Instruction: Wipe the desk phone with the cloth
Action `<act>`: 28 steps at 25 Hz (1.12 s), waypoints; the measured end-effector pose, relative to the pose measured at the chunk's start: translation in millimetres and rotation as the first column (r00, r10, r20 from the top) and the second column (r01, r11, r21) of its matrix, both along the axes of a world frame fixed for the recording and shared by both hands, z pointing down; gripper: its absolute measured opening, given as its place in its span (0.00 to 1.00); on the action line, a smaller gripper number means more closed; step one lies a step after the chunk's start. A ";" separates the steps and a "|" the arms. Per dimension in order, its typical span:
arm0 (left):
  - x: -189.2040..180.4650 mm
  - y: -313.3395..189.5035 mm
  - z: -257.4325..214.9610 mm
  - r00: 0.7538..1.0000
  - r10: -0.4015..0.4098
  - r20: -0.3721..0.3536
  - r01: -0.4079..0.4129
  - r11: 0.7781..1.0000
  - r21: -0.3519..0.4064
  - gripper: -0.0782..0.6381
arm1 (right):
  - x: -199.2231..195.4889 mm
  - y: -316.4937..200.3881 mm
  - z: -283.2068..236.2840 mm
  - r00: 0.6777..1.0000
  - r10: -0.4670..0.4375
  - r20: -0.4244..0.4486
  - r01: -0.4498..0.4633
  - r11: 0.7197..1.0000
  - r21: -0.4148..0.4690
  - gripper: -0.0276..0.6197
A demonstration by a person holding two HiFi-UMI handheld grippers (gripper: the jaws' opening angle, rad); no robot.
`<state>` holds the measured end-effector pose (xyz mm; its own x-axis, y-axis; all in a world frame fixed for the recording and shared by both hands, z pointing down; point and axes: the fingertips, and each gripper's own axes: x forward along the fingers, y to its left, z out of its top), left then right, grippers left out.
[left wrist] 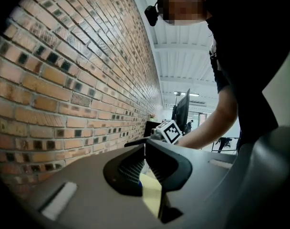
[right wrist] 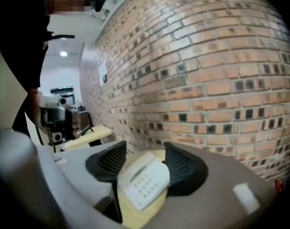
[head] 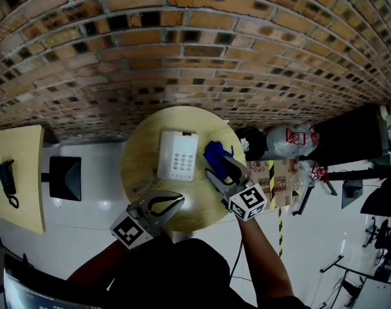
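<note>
Desk phone: the white desk phone (head: 178,155) sits near the middle of the round table (head: 141,166), keypad up. In the head view its long axis runs from 12 to 6 o'clock.

Cloth: the blue cloth (head: 215,152) is bunched at the phone's 3 o'clock side, just beside its right edge. I cannot tell whether the two touch.

Right gripper: the right gripper (head: 220,170) has its jaws wide apart with nothing between the pads. Its own view frames the phone in the gap, farther off and lower down.

Left gripper: the left gripper (head: 175,201) has its tips together and holds nothing. It hangs over the table edge at the phone's 6 o'clock.

Key relation: the cloth lies at roughly 12 o'clock from the right jaw tips and very near them. The phone lies at about 10 o'clock from them.

Nearer hand: the right is nearer the cloth by far, and the left is well apart from it.

Likely step: the cloth is not gripped, so wiping probably calls for the right jaws to close on it first.
</note>
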<state>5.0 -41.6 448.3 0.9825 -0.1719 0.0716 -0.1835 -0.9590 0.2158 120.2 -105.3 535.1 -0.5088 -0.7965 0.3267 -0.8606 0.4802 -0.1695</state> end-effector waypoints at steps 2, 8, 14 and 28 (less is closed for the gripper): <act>-2.1 6.4 -7.6 1.000 -0.014 -0.003 0.014 1.000 0.008 0.12 | -15.6 20.7 -34.0 0.999 -0.025 0.035 0.023 0.998 0.060 0.37; -6.6 41.5 -38.6 0.997 -0.072 -0.037 0.074 0.997 0.035 0.11 | -45.5 91.8 -92.0 0.988 -0.137 0.065 0.124 0.977 0.174 0.13; -8.0 89.3 -67.5 0.992 -0.120 -0.043 0.123 0.990 0.073 0.11 | -69.9 159.8 -142.8 0.967 -0.245 0.075 0.217 0.938 0.269 0.04; -14.1 190.2 -87.9 0.982 -0.190 -0.020 0.191 0.971 0.143 0.11 | -106.2 268.5 -169.3 0.944 -0.325 0.058 0.296 0.912 0.284 0.05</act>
